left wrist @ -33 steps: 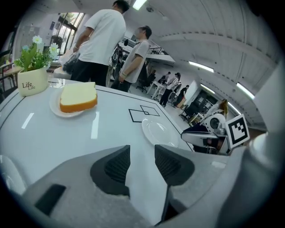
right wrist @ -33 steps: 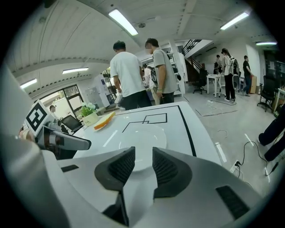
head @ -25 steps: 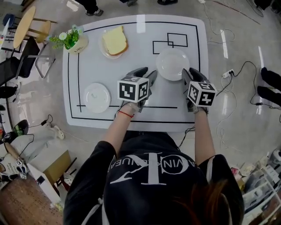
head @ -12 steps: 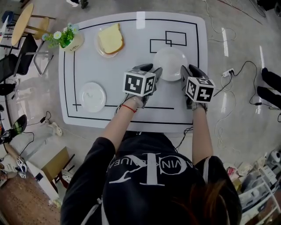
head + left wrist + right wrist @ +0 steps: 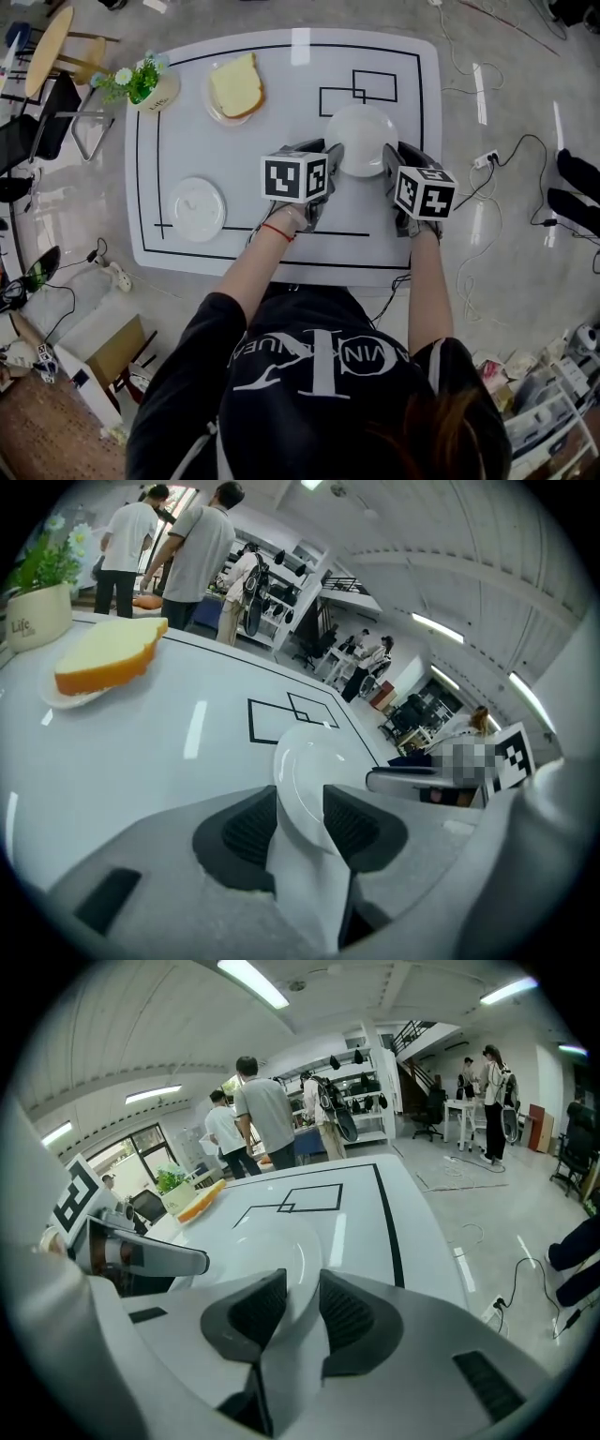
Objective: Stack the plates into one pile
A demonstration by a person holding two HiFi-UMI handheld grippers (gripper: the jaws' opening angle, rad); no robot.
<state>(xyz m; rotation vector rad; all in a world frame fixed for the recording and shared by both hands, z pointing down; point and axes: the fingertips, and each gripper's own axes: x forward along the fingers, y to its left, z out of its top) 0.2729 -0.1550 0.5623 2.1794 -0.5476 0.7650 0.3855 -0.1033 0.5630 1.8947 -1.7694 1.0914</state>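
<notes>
A large white plate (image 5: 362, 137) lies right of the table's middle. My left gripper (image 5: 330, 161) is at its left rim and my right gripper (image 5: 390, 161) at its right rim. In the left gripper view the plate's rim (image 5: 305, 775) runs between the two dark pads and touches both, and the jaws are closing. In the right gripper view the rim (image 5: 298, 1283) fills the narrow gap between the pads, and these jaws are closing too. A smaller white plate (image 5: 198, 208) lies at the left front. A third plate (image 5: 217, 105) at the back carries a slice of bread (image 5: 235, 84).
A potted plant (image 5: 142, 84) stands at the table's (image 5: 272, 239) back left corner. Black tape lines and rectangles (image 5: 358, 86) mark the tabletop. Chairs, cables and boxes lie on the floor around it. People stand far behind the table (image 5: 197, 555).
My left gripper has moved right, up to the big plate's left rim. Both grippers have closed in on the plate's sides, and its rim now sits between each pair of jaws.
</notes>
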